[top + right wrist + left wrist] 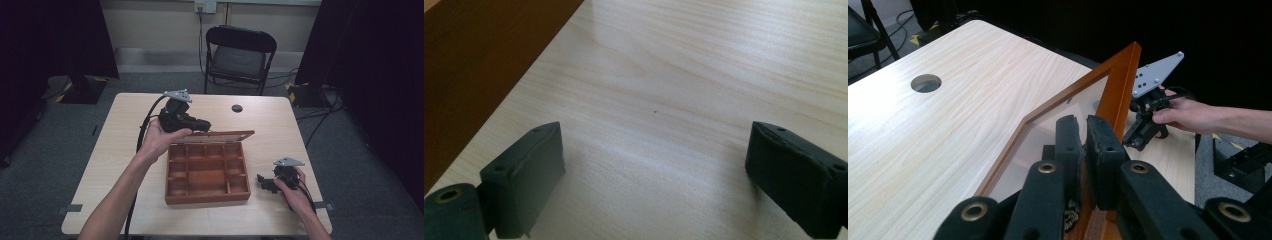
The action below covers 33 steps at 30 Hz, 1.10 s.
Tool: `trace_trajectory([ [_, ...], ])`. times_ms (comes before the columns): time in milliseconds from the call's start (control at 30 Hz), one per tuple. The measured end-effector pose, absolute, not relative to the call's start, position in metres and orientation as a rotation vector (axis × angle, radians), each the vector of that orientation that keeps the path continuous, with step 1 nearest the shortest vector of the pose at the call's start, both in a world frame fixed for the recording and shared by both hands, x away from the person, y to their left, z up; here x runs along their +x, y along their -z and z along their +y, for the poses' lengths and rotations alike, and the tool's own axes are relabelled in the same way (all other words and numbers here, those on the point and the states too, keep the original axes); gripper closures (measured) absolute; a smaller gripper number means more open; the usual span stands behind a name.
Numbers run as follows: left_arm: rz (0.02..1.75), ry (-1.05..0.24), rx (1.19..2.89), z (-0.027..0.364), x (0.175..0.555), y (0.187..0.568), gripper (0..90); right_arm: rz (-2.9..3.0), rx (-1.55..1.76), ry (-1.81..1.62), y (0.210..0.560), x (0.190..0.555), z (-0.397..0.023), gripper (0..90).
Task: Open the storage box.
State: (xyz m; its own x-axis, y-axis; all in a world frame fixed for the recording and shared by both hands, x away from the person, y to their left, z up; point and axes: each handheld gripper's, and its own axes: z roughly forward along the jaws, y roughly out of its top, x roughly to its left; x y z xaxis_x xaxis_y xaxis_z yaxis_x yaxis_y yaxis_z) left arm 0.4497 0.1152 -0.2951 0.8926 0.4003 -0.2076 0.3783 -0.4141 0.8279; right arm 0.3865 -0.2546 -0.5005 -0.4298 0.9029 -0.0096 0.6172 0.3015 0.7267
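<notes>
Fingers (1100, 150) of my left gripper (1087, 119) pinch the lid (1120, 80) frame in its own view, the glass pane toward ten o'clock. From above, the lid stands raised at twelve o'clock of the wooden box (207, 172), whose compartments look empty; whether I'm opening or closing it I can't tell. My right gripper (654, 165) rests spread wide over bare table (704, 65), the box wall at ten o'clock.

A light wooden tabletop (125, 165) has a round hole (237, 108) near its far edge. Beyond it a black folding chair (239, 57) stands on grey carpet (55, 145), below a wall socket (205, 6), with dark curtains (55, 35) at both sides
</notes>
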Motion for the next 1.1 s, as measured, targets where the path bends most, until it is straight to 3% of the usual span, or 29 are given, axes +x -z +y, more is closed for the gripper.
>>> trace_trajectory([
  [1100,0.557,-0.034,2.044,0.1152,0.4495,0.2951,84.7,2.157,1.355,-0.921,0.5005,0.3865,-0.2546,8.0],
])
